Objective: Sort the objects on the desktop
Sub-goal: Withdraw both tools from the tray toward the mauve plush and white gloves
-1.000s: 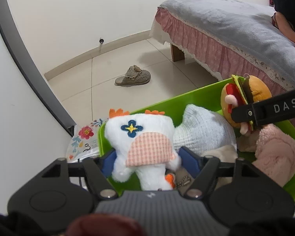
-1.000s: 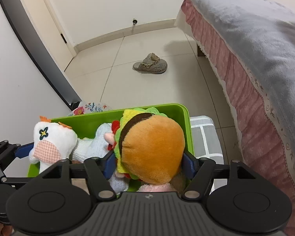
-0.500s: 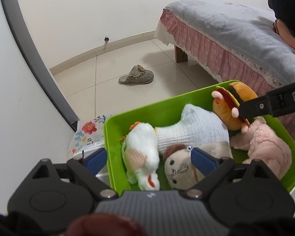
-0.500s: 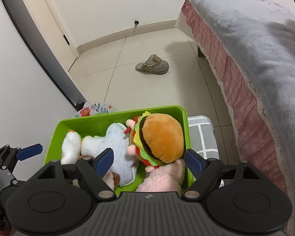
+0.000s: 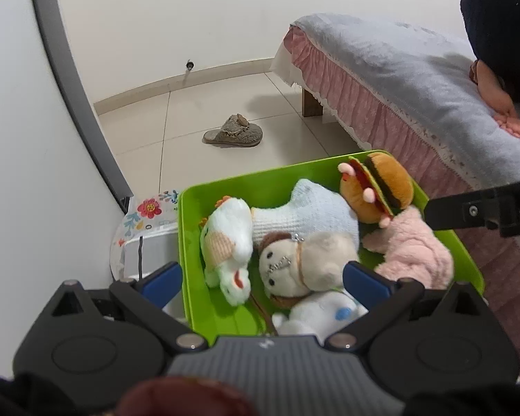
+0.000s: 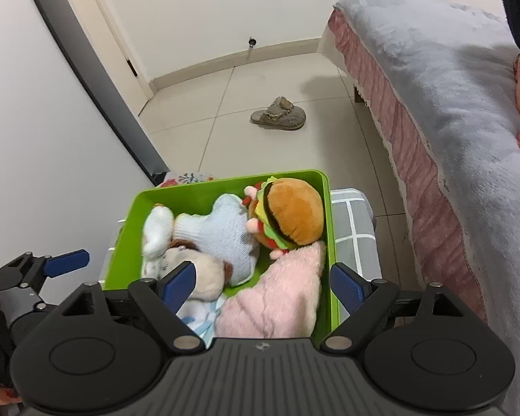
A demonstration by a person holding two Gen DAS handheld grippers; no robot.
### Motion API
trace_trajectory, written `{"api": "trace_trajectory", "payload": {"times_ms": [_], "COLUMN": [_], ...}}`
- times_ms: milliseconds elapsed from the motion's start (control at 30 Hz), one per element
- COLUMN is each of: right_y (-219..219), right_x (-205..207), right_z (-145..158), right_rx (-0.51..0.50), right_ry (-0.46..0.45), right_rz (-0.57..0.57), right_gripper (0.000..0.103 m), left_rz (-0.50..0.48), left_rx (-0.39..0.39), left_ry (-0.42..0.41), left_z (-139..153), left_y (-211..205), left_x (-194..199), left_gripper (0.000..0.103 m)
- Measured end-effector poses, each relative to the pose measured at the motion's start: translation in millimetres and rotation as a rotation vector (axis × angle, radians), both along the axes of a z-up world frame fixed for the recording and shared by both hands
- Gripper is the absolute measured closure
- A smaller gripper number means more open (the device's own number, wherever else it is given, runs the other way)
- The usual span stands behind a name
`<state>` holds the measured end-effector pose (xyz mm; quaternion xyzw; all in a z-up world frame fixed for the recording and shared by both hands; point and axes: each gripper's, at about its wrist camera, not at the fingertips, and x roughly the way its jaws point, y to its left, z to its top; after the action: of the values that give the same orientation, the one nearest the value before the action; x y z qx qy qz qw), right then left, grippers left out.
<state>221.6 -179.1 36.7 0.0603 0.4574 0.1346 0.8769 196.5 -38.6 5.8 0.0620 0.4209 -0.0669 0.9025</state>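
Green bin holds the plush toys, burger plush at its far right corner: light, soft, compressible, best pinched across the bun; left gripper and right gripper jaws are opening, empty, above the bin.

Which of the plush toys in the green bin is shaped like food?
The hamburger plush, wedged in the far right corner of the green bin. Its orange bun with green, red and brown layers sets it apart; the other toys are white, pale blue, cream or pink.
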Motion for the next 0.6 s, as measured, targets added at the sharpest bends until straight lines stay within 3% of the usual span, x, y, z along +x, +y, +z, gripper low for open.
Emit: {"api": "trace_trajectory", "payload": {"times_ms": [600], "right_y": [-6.9], "right_x": [-66.0], "right_z": [26.9], "right_rx": [0.090], "right_ry": [-0.033], "right_rz": [0.043], "right_gripper": [0.013], "left_rz": [0.104], "left_rx": [-0.145], "left_ry": [0.058], "left_z": [20.5], "left_y": [25.7], "left_x": [-58.2], "left_gripper": [0.000]}}
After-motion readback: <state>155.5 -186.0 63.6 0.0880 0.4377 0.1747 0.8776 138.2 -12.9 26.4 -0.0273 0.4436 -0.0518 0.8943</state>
